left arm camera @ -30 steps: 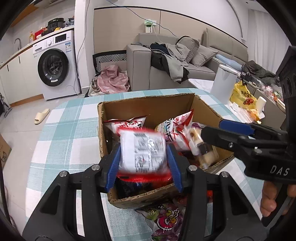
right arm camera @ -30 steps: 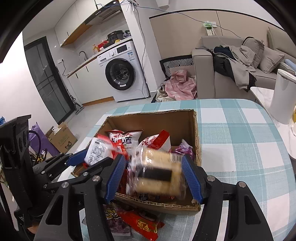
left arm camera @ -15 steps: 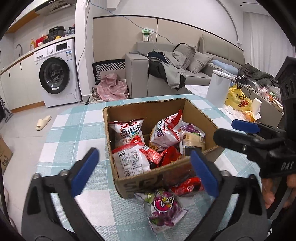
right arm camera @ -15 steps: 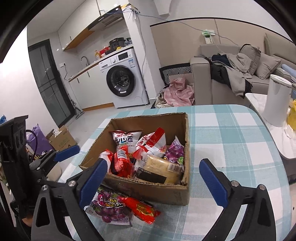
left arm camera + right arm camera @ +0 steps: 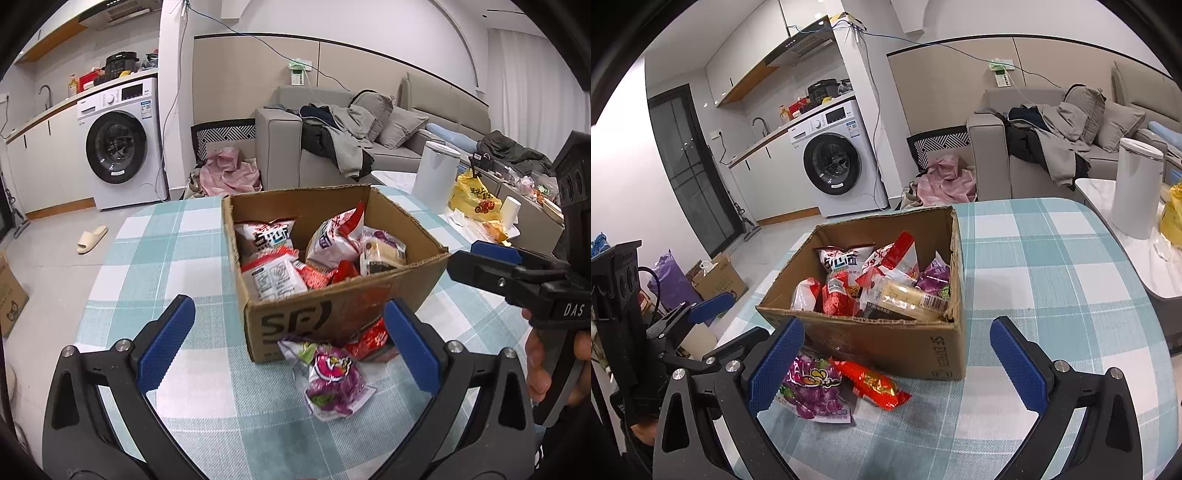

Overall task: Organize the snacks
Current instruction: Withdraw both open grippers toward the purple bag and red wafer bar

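Cardboard box (image 5: pixel 325 317) on checked tabletop (image 5: pixel 166 258) holds most snacks. Purple pkt (image 5: pixel 334 380) & red pkt (image 5: pixel 873 382) lie just in front of box, unpacked. Left gripper (image 5: pixel 288 349) & right gripper (image 5: pixel 895 363) both spread wide, empty, aimed at pkts, prob. next picks.

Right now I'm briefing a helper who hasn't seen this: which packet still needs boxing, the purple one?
Find the brown cardboard box on the checked tablecloth. Against its near wall lie two packets; take the purple grape-printed plastic packet, not the red one beside it.
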Available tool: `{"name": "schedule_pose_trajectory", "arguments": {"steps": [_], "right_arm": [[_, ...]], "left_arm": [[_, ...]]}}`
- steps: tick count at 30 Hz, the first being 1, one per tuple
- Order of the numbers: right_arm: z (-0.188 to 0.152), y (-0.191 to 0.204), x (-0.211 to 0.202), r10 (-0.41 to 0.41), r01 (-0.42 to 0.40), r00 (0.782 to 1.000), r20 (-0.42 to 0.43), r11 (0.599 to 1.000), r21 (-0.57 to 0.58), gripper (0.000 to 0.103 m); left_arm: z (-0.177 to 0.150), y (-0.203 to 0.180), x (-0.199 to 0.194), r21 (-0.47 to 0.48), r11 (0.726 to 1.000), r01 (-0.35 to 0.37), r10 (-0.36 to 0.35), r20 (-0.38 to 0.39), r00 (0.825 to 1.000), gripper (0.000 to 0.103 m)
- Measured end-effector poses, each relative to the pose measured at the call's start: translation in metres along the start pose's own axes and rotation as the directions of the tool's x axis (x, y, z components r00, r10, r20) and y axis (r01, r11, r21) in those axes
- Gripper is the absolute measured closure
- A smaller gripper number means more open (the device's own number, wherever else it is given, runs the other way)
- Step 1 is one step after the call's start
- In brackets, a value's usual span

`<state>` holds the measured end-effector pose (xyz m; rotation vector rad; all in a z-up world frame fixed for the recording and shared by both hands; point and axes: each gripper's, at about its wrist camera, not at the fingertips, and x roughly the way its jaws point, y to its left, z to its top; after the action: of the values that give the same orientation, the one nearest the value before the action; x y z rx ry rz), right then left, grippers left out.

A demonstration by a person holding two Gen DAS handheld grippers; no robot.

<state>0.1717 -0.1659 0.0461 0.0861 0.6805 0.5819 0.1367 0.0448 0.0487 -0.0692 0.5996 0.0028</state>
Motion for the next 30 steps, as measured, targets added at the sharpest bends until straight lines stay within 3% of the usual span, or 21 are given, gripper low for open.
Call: {"name": "schedule_pose_trajectory", "arguments": {"steps": [11,30], "right_arm": [[-0.017,0.000,-0.010,0.008,-0.008,1.000,-0.006,1.000,0.002,0.000],[-0.040,0.005,0.029,-0.001,-0.001,0.988,-0.151,1.000,-0.014,0.000]], "left_arm": [[-0.020,0.006,-0.014,-0.019,1.000,-0.012,0.012,-0.013,1.000,0.001],[-0.037,0.014,0.014,-0.041,0.999,-0.023,0.018,-0.106,0.994,0.001]]}}
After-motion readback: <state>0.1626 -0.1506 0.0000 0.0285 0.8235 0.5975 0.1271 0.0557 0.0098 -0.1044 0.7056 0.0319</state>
